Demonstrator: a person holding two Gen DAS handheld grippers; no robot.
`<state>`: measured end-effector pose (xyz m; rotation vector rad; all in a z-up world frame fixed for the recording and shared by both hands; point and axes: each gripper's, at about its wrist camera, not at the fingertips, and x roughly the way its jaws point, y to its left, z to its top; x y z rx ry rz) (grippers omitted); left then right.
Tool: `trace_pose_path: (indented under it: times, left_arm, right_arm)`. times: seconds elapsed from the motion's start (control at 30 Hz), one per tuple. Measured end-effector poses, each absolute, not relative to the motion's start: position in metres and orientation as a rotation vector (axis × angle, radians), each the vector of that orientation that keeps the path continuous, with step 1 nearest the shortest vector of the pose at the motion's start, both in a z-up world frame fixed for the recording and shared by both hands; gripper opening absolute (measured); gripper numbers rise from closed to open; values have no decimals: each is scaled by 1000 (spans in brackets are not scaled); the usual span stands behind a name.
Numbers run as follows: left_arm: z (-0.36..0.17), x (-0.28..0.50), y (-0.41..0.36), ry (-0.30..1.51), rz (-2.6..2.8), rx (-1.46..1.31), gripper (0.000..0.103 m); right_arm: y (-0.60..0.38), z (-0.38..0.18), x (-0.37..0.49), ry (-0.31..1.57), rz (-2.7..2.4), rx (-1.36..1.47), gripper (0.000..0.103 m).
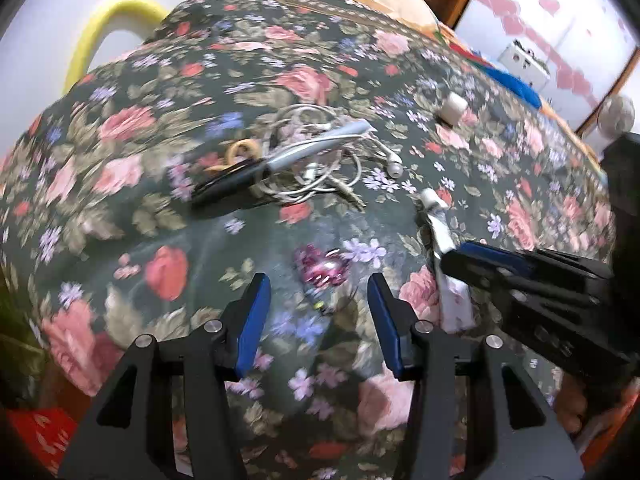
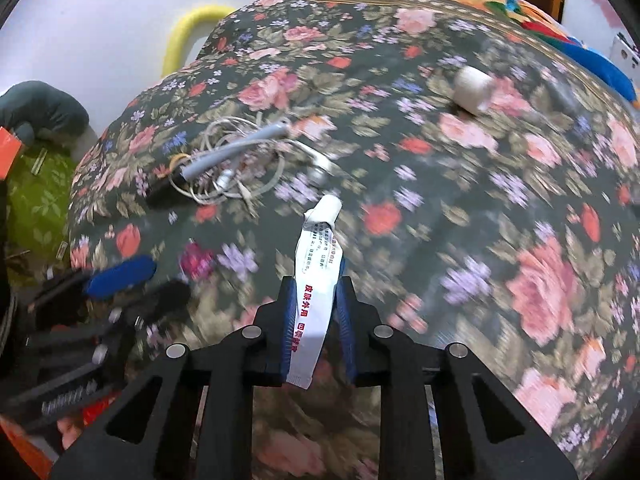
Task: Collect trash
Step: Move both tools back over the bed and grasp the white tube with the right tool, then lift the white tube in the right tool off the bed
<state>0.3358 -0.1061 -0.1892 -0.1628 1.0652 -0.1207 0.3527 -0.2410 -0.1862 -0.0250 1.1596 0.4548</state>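
Note:
My right gripper (image 2: 316, 284) is shut on a flattened white ointment tube (image 2: 318, 268) with red print, its capped end pointing away over the floral bedspread (image 2: 460, 208). In the left wrist view the same tube (image 1: 438, 232) hangs from the right gripper (image 1: 452, 258) at the right. My left gripper (image 1: 318, 284) is open and empty, its blue pads either side of a crumpled pink foil wrapper (image 1: 322, 266) lying on the bedspread (image 1: 160, 208). The wrapper also shows in the right wrist view (image 2: 196, 260), beside the left gripper (image 2: 152, 278).
Farther on lie tangled white earphones (image 1: 320, 176), a grey-and-black pen or knife (image 1: 280, 156) and a tan rubber band (image 1: 240, 152). A small white cylinder (image 1: 452, 108) sits at the far right. A yellow foam arch (image 1: 104, 28) stands past the bed's left edge.

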Motion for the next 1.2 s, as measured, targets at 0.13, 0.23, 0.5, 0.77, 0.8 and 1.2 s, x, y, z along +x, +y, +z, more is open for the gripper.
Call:
trace_pose_path:
  times: [0.13, 0.23, 0.5, 0.77, 0.8, 1.2]
  left_arm:
    - [-193, 341, -122, 1050, -96, -72, 48]
    - [-194, 343, -128, 1037, -56, -20, 30]
    - [-183, 330, -129, 1059, -107, -84, 0]
    - [-157, 307, -124, 990, -104, -107, 0]
    - [-155, 305, -122, 988, -106, -122, 0]
    - [-150, 300, -105, 976, -91, -153, 0]
  right_arm:
    - [-248, -187, 347, 1146, 467, -32, 18]
    - [-245, -185, 345, 1144, 453, -51, 18]
    - [-241, -169, 341, 1127, 450, -53, 2]
    - [-253, -176, 340, 1203, 426, 41, 36]
    - [-254, -177, 340, 1191, 415, 46, 41]
    - [-219, -186, 325, 1059, 302, -222, 27]
